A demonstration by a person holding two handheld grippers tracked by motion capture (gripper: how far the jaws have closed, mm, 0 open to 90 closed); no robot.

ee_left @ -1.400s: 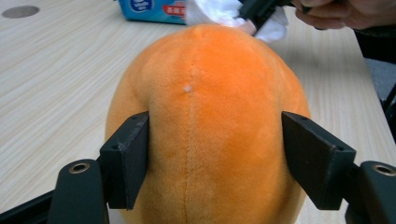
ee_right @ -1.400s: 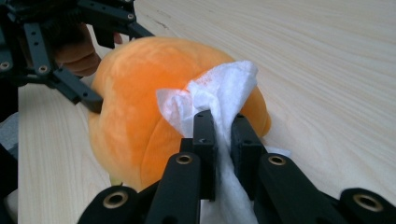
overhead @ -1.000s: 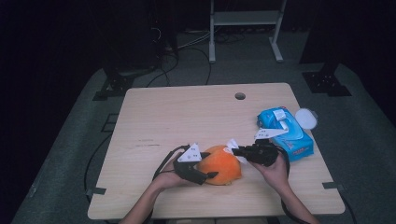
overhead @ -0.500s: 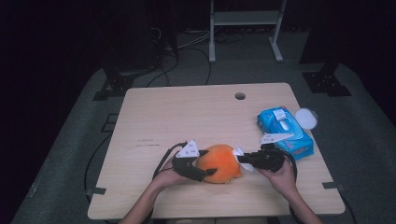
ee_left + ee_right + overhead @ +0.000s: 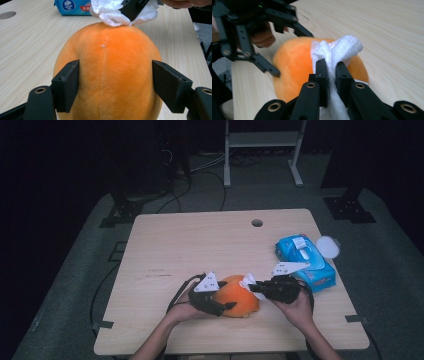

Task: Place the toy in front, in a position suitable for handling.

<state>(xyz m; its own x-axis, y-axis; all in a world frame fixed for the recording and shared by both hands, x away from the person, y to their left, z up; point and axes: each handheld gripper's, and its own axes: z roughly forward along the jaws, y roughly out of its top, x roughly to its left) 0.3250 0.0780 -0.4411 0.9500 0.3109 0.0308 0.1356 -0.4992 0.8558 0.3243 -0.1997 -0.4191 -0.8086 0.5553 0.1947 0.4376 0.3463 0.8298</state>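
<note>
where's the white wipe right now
The white wipe is pinched in the right gripper, pressed on the far end of the orange plush toy near the table's front edge.

A rectangular table (image 5: 200, 245) with a pale wood-grain top and rounded corners stands on a grey floor covering, with a small round cable hole (image 5: 257, 223) near the middle of its far edge. On its near half lies a round orange plush toy (image 5: 236, 296), resting directly on the wood. Towards the right edge lies a blue soft pack of wet wipes (image 5: 304, 261) with a white label on top, and a round white lid (image 5: 327, 246) sits just beside it at the table's right rim.
</note>
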